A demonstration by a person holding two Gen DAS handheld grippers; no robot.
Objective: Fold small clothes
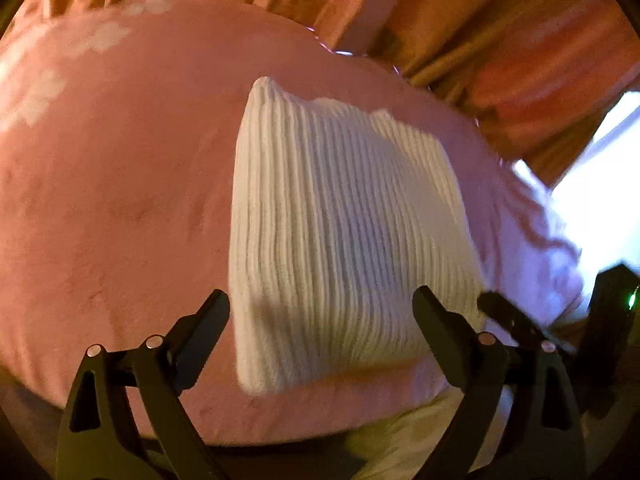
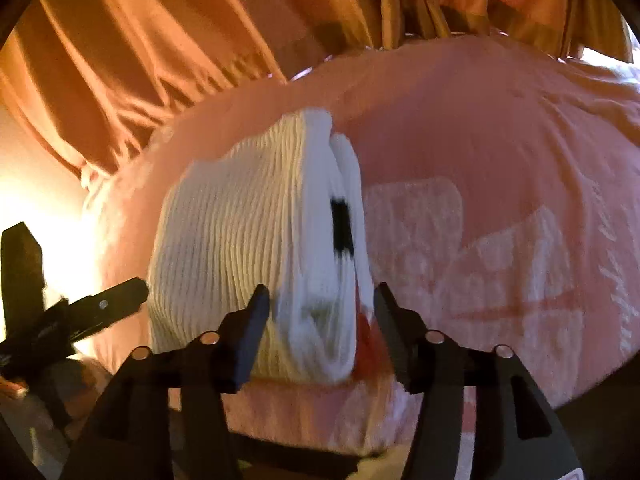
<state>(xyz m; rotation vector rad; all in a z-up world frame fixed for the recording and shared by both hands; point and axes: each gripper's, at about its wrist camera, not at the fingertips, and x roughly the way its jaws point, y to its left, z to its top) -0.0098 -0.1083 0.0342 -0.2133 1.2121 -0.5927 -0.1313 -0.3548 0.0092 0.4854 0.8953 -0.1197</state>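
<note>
Both grippers, left gripper (image 1: 322, 308) & right gripper (image 2: 322, 300), gaping w/ nothing held, folded white ribbed knit (image 2: 248, 240) looks soft, light, floppy — pinch its 6 o'clock edge.

Pink blanket and orange curtain

A pink blanket (image 1: 120, 200) with pale white prints covers the surface; a pleated orange curtain (image 2: 160, 48) hangs along its far edge, beside a bright window (image 1: 608, 184).
</note>
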